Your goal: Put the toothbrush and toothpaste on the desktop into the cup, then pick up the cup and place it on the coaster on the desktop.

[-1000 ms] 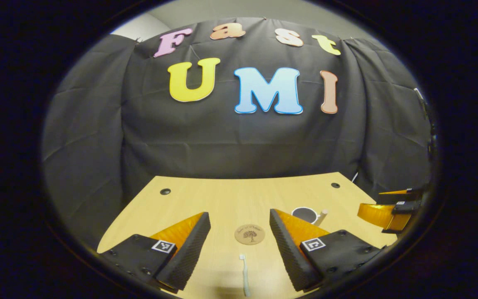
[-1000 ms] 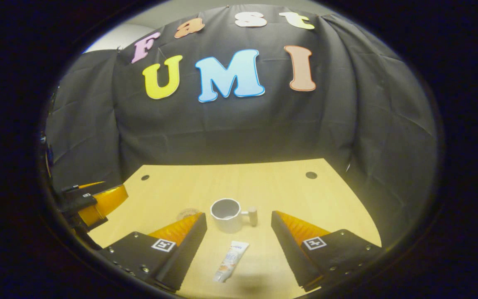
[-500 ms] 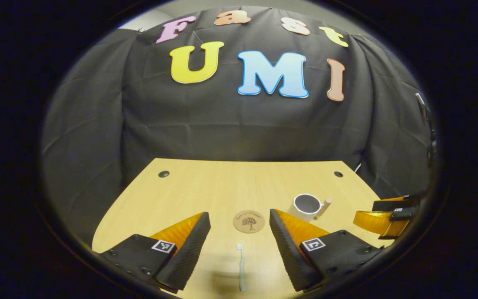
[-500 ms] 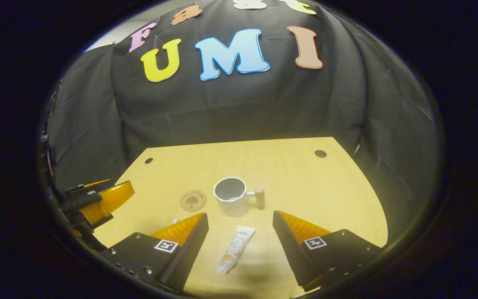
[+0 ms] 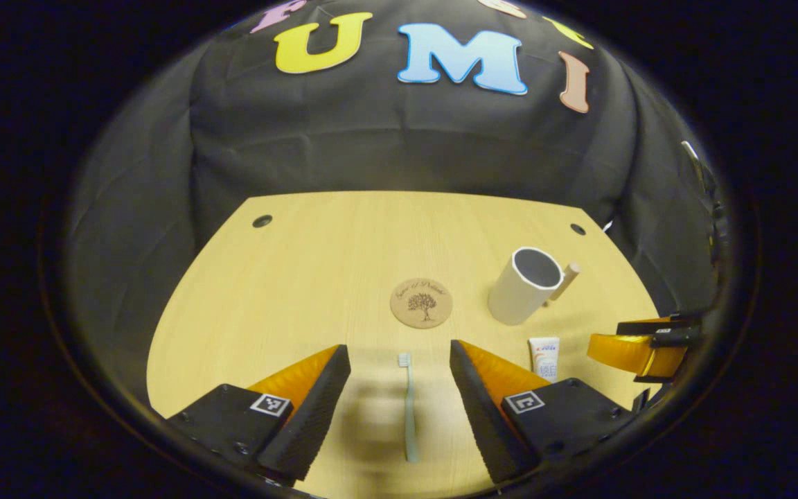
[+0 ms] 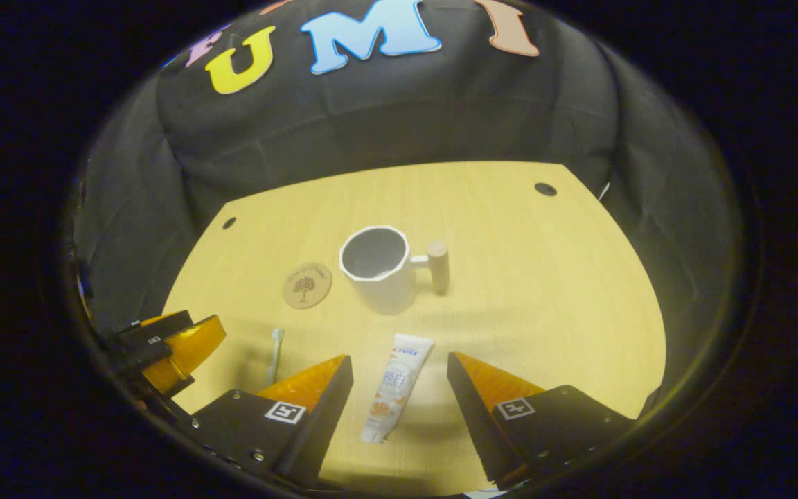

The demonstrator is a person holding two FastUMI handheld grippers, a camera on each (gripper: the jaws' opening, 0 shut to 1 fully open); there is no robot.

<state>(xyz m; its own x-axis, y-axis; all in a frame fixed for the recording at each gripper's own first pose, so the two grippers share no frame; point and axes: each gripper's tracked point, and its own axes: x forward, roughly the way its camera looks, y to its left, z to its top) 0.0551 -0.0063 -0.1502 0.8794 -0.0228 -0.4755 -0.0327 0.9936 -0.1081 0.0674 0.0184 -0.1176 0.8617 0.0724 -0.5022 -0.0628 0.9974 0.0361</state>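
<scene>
- On the counter (image 5: pixel 288 277), the toothbrush (image 5: pixel 409 409) lies flat between the left gripper (image 5: pixel 399 388) jaws, which stand wide apart and touch nothing; its bristle head points away toward the coaster (image 5: pixel 421 303).
- Judged by its look, the toothbrush is light, thin and stiff; it should be pinched across the handle near mid-length, though lying so low it may slip or roll.
- Below the right gripper (image 6: pixel 399 388), the toothpaste (image 6: pixel 397 388) lies between jaws that are also spread and empty, its cap end nearest the camera and its flat end toward the cup (image 6: pixel 378 270).
- The tube looks soft and light; a gentle hold across its middle seems best, since a hard squeeze would dent it.
- The cup stands upright, empty, just beside the coaster, handle turned away from it.
</scene>
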